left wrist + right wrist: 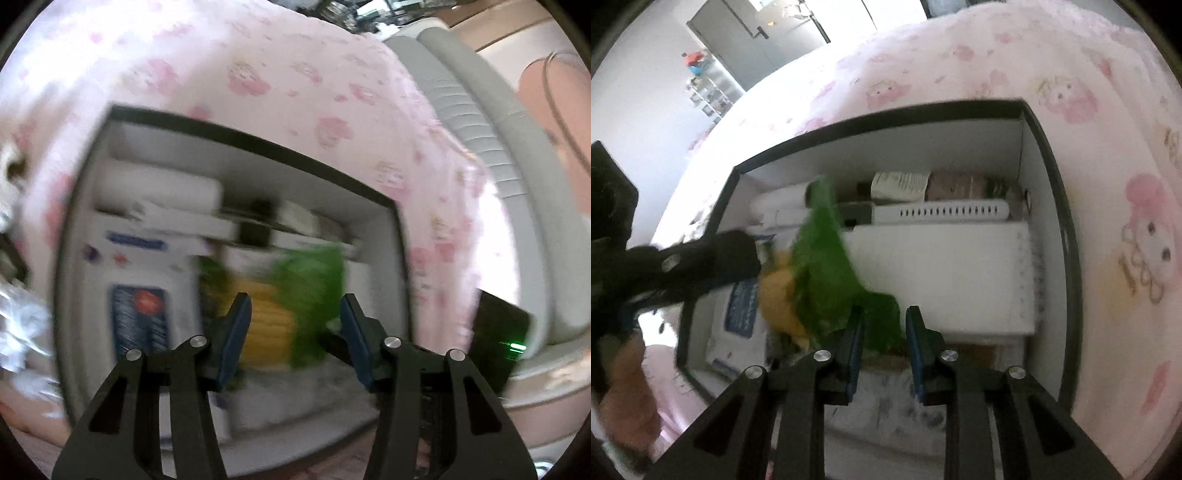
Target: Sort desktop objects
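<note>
We find the corn toy lying in the box. The right gripper has narrow jaws astride its green leaf (contact unclear); the left gripper stands wide above. Lifting could drag the toy out again.
</note>
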{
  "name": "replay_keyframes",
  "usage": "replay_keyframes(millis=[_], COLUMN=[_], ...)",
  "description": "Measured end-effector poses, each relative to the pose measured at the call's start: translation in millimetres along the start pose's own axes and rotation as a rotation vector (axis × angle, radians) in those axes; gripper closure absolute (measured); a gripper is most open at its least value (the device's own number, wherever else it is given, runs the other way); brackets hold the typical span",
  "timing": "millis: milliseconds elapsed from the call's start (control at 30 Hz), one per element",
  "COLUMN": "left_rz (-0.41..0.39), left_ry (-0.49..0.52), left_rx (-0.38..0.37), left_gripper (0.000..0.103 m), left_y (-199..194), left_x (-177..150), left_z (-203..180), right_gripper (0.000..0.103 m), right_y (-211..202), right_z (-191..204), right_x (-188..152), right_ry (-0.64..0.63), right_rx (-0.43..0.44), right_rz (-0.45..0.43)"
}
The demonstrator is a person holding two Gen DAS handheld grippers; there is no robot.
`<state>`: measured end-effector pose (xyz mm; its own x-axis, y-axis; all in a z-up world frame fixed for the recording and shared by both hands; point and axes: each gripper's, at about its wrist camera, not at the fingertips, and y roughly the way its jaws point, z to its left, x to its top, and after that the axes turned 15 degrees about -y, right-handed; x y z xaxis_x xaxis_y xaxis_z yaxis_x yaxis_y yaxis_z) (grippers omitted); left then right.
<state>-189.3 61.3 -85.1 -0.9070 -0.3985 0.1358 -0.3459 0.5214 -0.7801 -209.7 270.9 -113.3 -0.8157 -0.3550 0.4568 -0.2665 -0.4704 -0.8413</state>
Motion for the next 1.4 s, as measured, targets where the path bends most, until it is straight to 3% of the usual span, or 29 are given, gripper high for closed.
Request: replay_keyframes(millis=[100,233,333,433,600,767,967,1100,1167,1200,1267,1300,1400], left_rz=[-0.006,0.089,0.111,0.148,0.114,0.054,0.009,-0.024,-0.016,0.001,0.055,0.051,0.022], left_ry=[0.008,-0.059,-0.065,-0.09,-0.075,-0.007,0.083,0.084,0.064,0.057,0.041,0.047,0.037], left_rx=[0.052,0.008,-0.009,-0.038,-0.049,-0.077,-0.094,-0.086,-0.111,-0.14,-0.197,-0.174,-0.07], left_gripper=[0.053,0.051,0.047,0.044,0.051,0.058,0.058,0.058,0.062,0.071,0.072,0.072,0.072], left_y=[8,23,27,36,26,-5,-21,-25,-24,-22,-16,-12,0], left_x=[9,13,8,6,5,-3,-6,-5,-4,-4,-4,-4,-4], left_z=[5,23,27,30,24,9,-20,-25,-25,-26,-27,-29,-24], right_gripper=[0.083,0.083,0.083,0.083,0.083,0.084,0.084,0.088,0.089,0.089,0.089,0.089,0.089], right_y=[2,12,21,27,29,23,14,3,-5,-8,-7,-2,5], right_z=[2,5,11,13,17,15,19,2,-10,-14,-21,-21,-15], right_x=[1,-1,-1,0,4,8,12,17,23,26,29,29,25], right_ry=[-0.007,-0.001,-0.032,-0.029,-0.031,-0.024,-0.029,0.019,0.07,0.083,0.113,0.123,0.105], right_rx=[0.069,0.168,0.109,0.131,0.153,0.137,0.077,0.096,0.095,0.082,0.141,0.151,0.067], right_rz=[0.015,0.052,0.078,0.08,0.059,0.01,-0.046,-0.131,-0.192,-0.209,-0.217,-0.194,-0.148])
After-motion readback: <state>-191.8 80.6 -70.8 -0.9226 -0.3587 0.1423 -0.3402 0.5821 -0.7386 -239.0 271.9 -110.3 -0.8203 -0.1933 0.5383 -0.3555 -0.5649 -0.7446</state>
